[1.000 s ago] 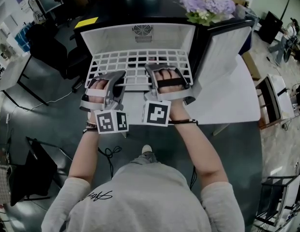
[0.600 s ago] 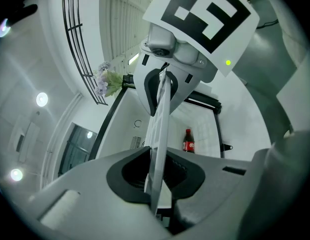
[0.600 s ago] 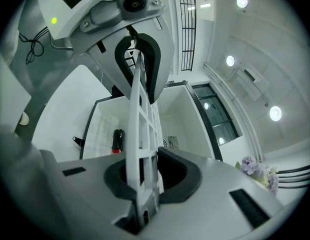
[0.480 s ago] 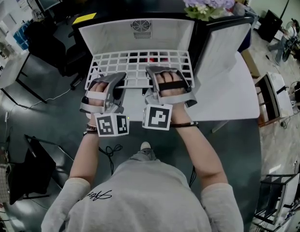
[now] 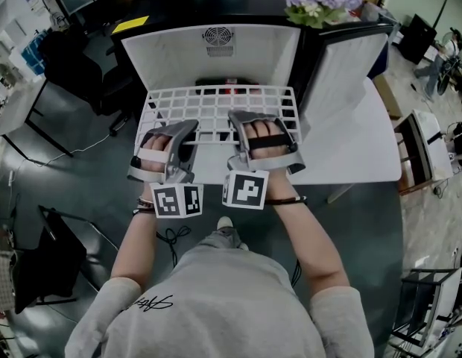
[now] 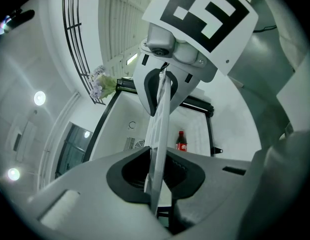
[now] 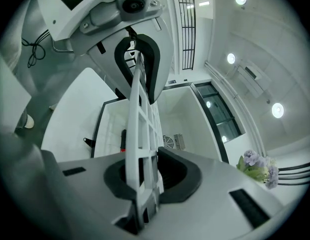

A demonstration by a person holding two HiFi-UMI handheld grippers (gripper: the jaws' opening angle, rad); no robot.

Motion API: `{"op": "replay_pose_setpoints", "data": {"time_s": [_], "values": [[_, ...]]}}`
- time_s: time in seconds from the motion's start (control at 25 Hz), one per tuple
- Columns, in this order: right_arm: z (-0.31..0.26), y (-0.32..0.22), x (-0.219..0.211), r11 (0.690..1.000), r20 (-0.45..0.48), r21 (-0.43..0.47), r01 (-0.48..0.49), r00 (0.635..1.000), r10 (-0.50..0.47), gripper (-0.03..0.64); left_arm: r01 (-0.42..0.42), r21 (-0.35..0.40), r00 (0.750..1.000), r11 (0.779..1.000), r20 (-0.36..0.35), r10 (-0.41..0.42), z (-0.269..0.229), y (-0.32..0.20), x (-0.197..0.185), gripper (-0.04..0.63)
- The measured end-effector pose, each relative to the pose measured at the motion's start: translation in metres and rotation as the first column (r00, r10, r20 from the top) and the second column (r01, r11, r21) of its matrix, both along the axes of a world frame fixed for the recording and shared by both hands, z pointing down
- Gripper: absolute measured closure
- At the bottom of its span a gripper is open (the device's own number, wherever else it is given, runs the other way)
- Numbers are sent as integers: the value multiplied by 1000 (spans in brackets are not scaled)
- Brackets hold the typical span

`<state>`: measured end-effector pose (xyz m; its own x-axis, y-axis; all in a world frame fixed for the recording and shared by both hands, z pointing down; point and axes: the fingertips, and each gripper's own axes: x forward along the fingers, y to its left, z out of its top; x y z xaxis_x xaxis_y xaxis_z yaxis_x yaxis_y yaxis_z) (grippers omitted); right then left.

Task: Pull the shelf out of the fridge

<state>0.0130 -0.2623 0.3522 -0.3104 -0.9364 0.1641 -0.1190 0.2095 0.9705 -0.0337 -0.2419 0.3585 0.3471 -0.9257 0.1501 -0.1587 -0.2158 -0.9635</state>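
Left gripper (image 5: 185,127) and right gripper (image 5: 244,118) each pinch front edge of white wire-grid shelf (image 5: 216,99), partly out of open white fridge (image 5: 171,54).

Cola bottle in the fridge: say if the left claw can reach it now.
Probably not: the left claw is shut on the white wire shelf; the dark red-capped bottle sits deep behind it.

Head view steeply down, gripper views close along shelf (image 5: 216,110), all sharing fridge (image 5: 171,54)
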Motion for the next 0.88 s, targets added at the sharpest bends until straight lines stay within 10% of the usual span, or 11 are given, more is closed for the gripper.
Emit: {"op": "replay_pose_setpoints", "data": {"time_s": [0.88], "values": [[30,16,6,998,-14,-55,-8,1000,7,571,-9,-39,1000,999,-6,8,27,15,5,554]]}}
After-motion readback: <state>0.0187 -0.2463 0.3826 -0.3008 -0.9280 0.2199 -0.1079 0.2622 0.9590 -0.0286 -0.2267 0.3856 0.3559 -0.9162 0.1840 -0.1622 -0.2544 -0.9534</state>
